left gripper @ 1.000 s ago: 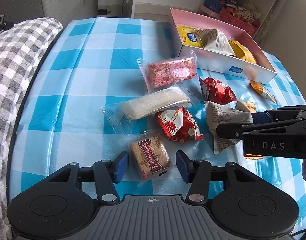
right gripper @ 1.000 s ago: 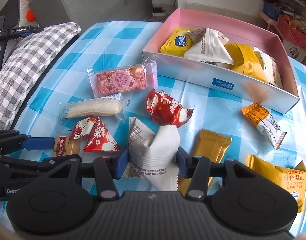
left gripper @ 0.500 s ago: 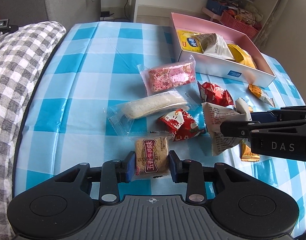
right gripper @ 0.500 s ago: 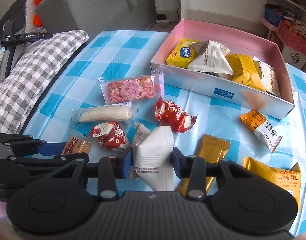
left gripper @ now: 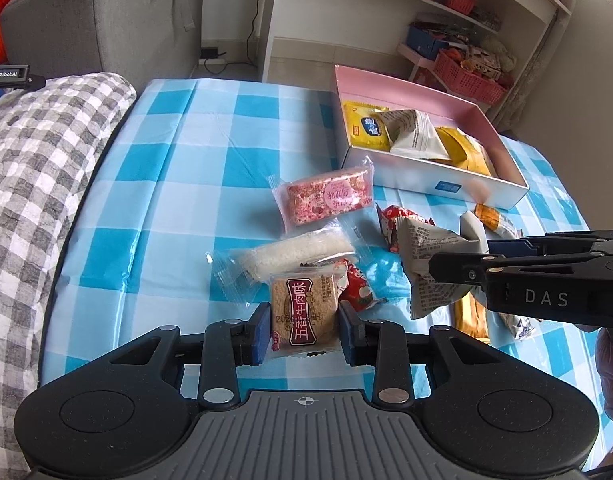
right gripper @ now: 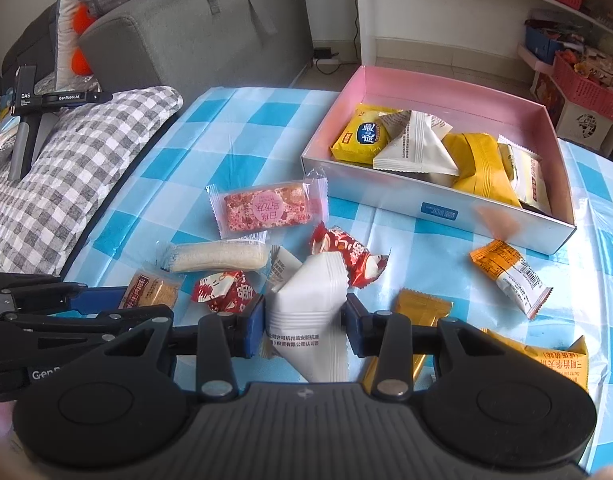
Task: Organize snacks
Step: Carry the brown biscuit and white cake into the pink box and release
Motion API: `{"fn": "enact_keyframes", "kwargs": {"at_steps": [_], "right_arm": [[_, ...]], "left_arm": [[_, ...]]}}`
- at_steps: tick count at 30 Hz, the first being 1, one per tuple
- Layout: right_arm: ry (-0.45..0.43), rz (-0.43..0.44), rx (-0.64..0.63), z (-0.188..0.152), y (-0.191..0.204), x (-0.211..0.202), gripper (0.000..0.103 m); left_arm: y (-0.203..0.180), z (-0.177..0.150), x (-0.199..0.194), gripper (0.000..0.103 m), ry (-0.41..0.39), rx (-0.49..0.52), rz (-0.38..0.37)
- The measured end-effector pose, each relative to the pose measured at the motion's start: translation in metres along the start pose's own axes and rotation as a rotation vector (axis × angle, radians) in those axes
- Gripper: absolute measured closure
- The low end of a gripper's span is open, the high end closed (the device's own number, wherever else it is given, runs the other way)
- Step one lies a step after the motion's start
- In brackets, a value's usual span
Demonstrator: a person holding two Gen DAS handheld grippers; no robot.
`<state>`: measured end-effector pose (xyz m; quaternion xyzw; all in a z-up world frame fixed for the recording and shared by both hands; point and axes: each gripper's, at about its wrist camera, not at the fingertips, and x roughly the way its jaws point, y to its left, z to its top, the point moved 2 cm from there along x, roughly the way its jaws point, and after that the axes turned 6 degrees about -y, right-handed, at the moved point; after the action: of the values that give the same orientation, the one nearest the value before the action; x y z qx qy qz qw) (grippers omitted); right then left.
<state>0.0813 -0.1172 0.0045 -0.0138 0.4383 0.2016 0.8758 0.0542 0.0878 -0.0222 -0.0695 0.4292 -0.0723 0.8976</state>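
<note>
Left gripper (left gripper: 304,326) raised beef cracker (left gripper: 302,312), right gripper (right gripper: 304,330) white packet (right gripper: 310,316)

The right gripper (right gripper: 305,322) clamps its jaws on a white triangular packet (right gripper: 311,316), near the pink box (right gripper: 438,200) holding snacks.

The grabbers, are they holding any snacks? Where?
Left gripper squeezes the brown cracker pack by its side edges. Right gripper squeezes the white pouch by its sides.
</note>
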Motion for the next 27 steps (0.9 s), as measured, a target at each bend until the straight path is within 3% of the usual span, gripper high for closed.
{"fn": "enact_keyframes", "kwargs": {"at_steps": [17,27], "right_arm": [[-0.062,-0.048,0.150,0.015,-0.073,-0.012,0.065],[-0.135,-0.059,0.274,0.034,-0.128,-0.016,0.065]], "left_arm": [[-0.058,0.032,0.021,0.071,-0.053,-0.009,-0.034],[-0.087,0.068,0.058,0.071,-0.078,0.059,-0.018]]}}
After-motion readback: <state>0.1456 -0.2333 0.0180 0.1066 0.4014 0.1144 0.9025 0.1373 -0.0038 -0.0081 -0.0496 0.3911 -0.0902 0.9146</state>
